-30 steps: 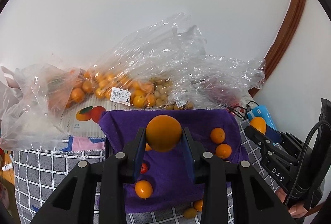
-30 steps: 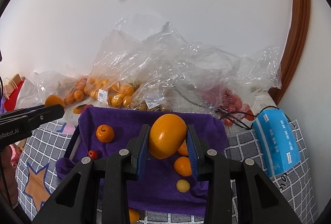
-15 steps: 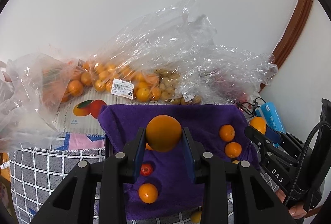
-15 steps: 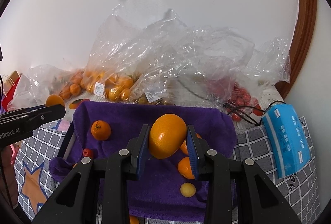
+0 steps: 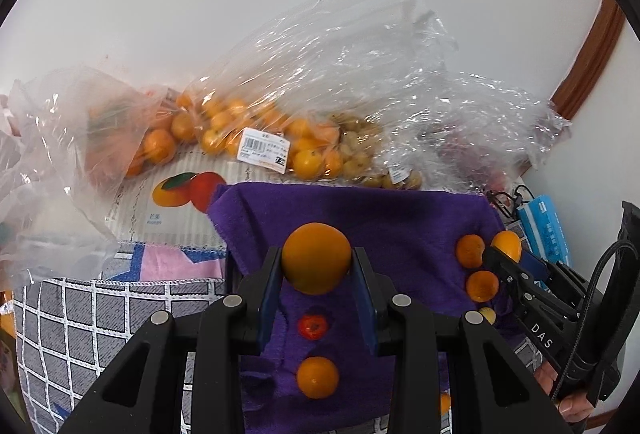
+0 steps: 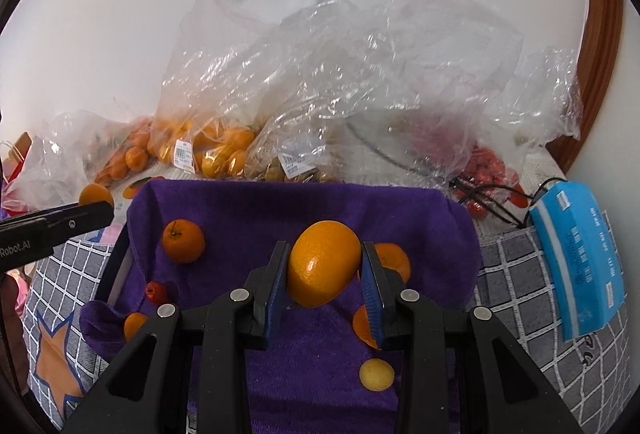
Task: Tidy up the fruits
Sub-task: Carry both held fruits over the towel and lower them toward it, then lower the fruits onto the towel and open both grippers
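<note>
My left gripper [image 5: 316,266] is shut on a round orange [image 5: 316,258], held above a tray lined with a purple cloth [image 5: 380,222]. My right gripper [image 6: 324,266] is shut on a larger oval orange [image 6: 324,262] above the same purple cloth [image 6: 280,209]. On the cloth lie several small oranges [image 6: 183,240], a small red fruit [image 6: 156,292] and a small yellow fruit [image 6: 376,374]. The right gripper also shows in the left wrist view [image 5: 506,248], and the left gripper's tip in the right wrist view [image 6: 94,207].
Clear plastic bags of oranges [image 5: 256,137] and other fruit [image 6: 484,165] are piled against the white wall behind the tray. A blue tissue pack [image 6: 580,254] lies at the right on the grey checked cloth [image 5: 80,322]. A fruit-printed box [image 5: 180,193] sits left of the tray.
Both grippers have moved forward and down toward the purple cloth, each still holding its orange. The tray and bags look larger and closer.
</note>
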